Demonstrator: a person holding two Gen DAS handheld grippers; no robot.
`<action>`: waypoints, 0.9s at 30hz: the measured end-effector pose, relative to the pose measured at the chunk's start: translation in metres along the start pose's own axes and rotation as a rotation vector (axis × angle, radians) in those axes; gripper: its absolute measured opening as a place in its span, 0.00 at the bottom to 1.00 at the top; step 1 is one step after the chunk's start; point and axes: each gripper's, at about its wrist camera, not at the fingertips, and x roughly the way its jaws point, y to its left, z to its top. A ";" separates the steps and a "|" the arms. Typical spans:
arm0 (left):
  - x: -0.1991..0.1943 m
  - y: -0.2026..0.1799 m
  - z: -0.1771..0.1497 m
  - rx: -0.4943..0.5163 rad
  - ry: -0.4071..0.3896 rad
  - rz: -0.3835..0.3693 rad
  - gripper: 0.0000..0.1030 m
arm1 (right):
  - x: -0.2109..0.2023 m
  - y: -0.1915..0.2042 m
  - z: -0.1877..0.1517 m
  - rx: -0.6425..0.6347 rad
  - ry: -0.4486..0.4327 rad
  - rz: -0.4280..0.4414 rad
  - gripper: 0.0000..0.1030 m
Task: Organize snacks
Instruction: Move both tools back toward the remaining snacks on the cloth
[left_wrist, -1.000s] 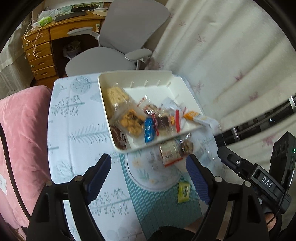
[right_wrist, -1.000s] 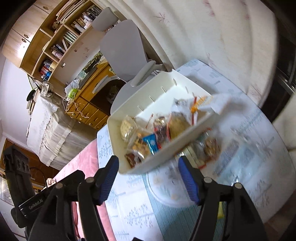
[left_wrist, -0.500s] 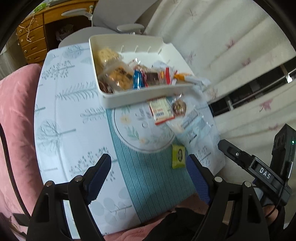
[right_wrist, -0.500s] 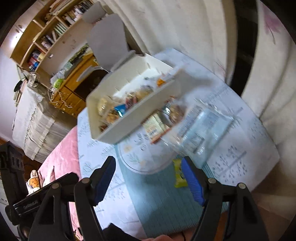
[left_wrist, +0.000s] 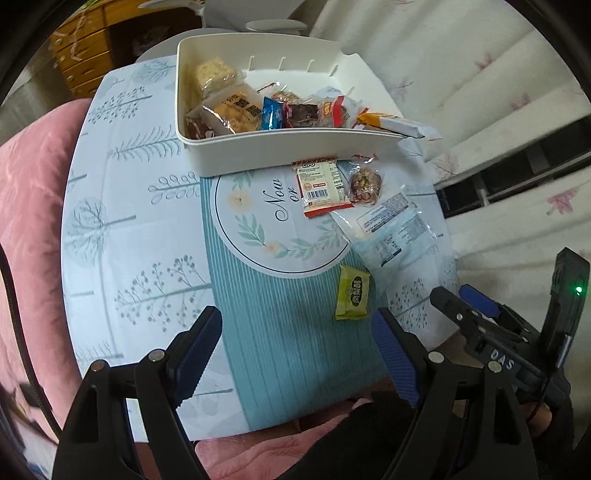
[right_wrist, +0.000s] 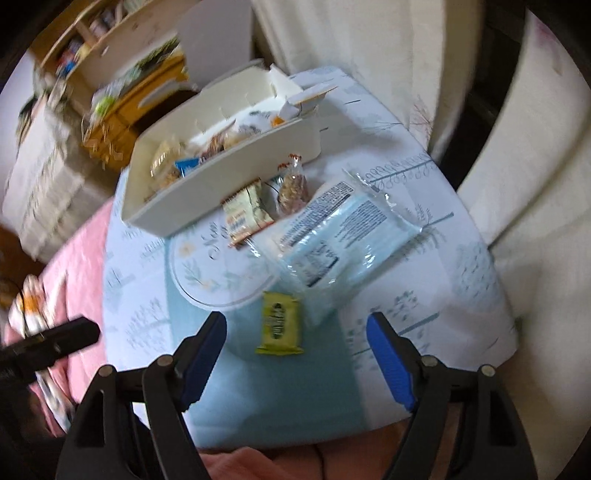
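Note:
A white bin (left_wrist: 288, 147) (right_wrist: 221, 184) with several wrapped snacks stands at the far side of the table. In front of it lie a red-and-white packet (left_wrist: 321, 182) (right_wrist: 245, 214), a nut bar in clear wrap (left_wrist: 365, 182) (right_wrist: 293, 186) and a large light-blue pack (left_wrist: 391, 229) (right_wrist: 343, 236). A green packet (left_wrist: 352, 293) (right_wrist: 279, 323) lies nearest. My left gripper (left_wrist: 295, 312) hangs open above the teal mat, the green packet just to its right. My right gripper (right_wrist: 295, 315) hovers over the green packet, its jaws opening, nothing gripped.
A round table with a tree-print cloth (left_wrist: 122, 221) and a teal mat (left_wrist: 280, 332). Pink bedding (left_wrist: 33, 206) borders it on the left, a curtain (left_wrist: 480, 92) on the right. A grey chair and a wooden desk (left_wrist: 81, 48) stand behind the bin.
Both grippers have drawn back from the bin toward the table's near edge and tipped further down. The green packet now shows between the right fingers. The right jaws stand a little wider.

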 end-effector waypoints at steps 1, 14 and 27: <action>0.004 -0.005 -0.001 -0.011 -0.002 0.010 0.80 | 0.001 -0.003 0.003 -0.033 0.007 0.004 0.76; 0.063 -0.051 -0.012 -0.202 -0.027 0.011 0.80 | 0.023 -0.017 0.027 -0.658 0.042 0.026 0.80; 0.127 -0.075 -0.013 -0.225 0.016 0.142 0.78 | 0.068 -0.024 0.043 -1.152 0.075 0.077 0.90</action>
